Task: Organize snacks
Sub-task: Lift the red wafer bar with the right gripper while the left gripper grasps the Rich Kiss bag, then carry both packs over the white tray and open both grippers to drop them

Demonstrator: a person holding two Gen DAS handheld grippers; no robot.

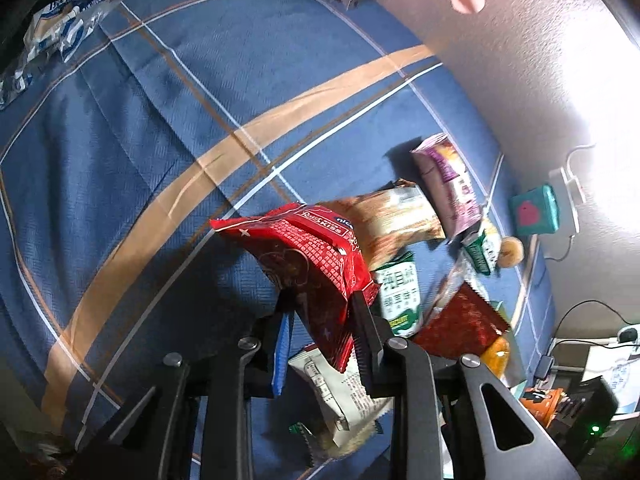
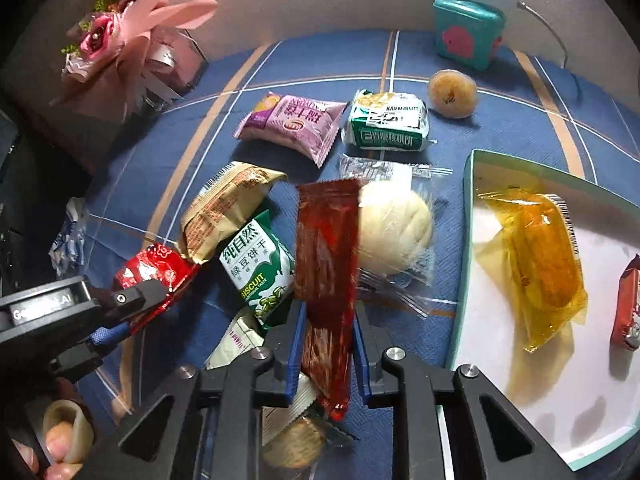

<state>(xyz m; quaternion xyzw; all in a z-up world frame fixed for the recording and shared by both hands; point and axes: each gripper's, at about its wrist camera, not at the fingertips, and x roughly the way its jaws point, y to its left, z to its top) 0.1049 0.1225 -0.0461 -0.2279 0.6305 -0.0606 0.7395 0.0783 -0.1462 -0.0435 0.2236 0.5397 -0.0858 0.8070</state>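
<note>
Between your right gripper (image 2: 326, 320) fingers hangs a dark red sachet (image 2: 326, 264), pinched near its lower end and lifted clear of the blue plaid cloth (image 2: 160, 152). Your left gripper (image 1: 320, 320) is likewise clamped on a bright red snack packet (image 1: 304, 264), the packet jutting out beyond the fingertips above the cloth.

Off to the right of the right fingers sits the white tray with a teal rim (image 2: 468, 216), already holding an orange-wrapped snack (image 2: 536, 252) and a small red-brown packet (image 2: 628, 304); that, by the look of it, is the sorted lot so far.

Most of the work appears still ahead of you. Just left of the right fingers lie a green biscuit pack (image 2: 260, 268) and a tan packet (image 2: 224, 208); just beyond the sachet rests a pale bun in clear wrap (image 2: 394, 228). Further ahead of the fingertips are a purple packet (image 2: 292, 124), a green-and-white pack (image 2: 388, 124) and a small round cake (image 2: 452, 94). Under the right fingers lie a round cracker (image 2: 296, 444) and a white packet (image 2: 236, 344), partly hidden.

Two snacks in hand, two in the tray, eight or so loose.
</note>
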